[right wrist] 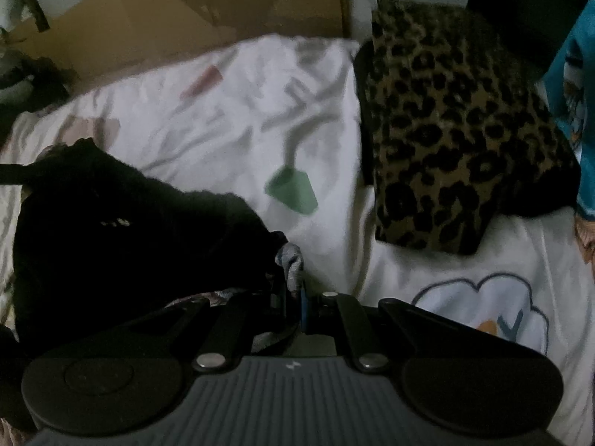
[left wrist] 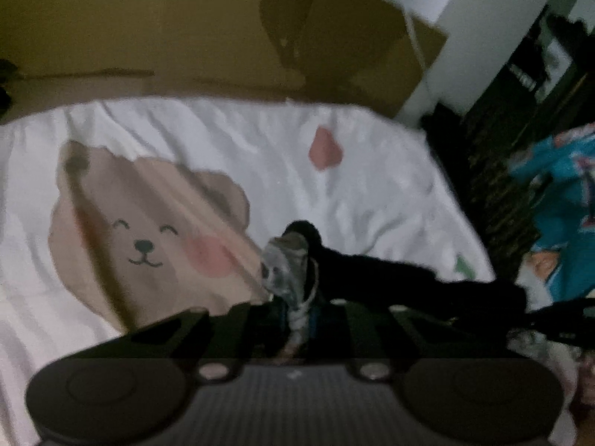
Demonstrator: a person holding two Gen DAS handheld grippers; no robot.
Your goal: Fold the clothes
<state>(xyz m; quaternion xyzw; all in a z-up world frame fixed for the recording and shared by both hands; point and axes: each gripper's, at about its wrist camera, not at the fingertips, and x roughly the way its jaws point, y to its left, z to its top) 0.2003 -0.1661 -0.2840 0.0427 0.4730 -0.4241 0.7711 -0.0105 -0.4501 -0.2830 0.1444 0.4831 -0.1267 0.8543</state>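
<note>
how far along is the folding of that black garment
Early. Done: both grippers are shut on the black garment, the left gripper and right gripper each pinching a grey-lined edge. In hand: it is bunched over the bear-print sheet. Left: no neat fold shows yet.

I take the bear print on the white bed cover as my landmark. Above and to the right of the bear I see a small pink patch. Behind the bear, past the far edge of the cover, stands brown cardboard. Far to the right of the bear, off the edge of the cover, lies a blue patterned cloth. From the right wrist camera I see on the same cover a green print and a cloud print. A leopard-pattern cushion lies at the cover's right side, just beside the green print.
</note>
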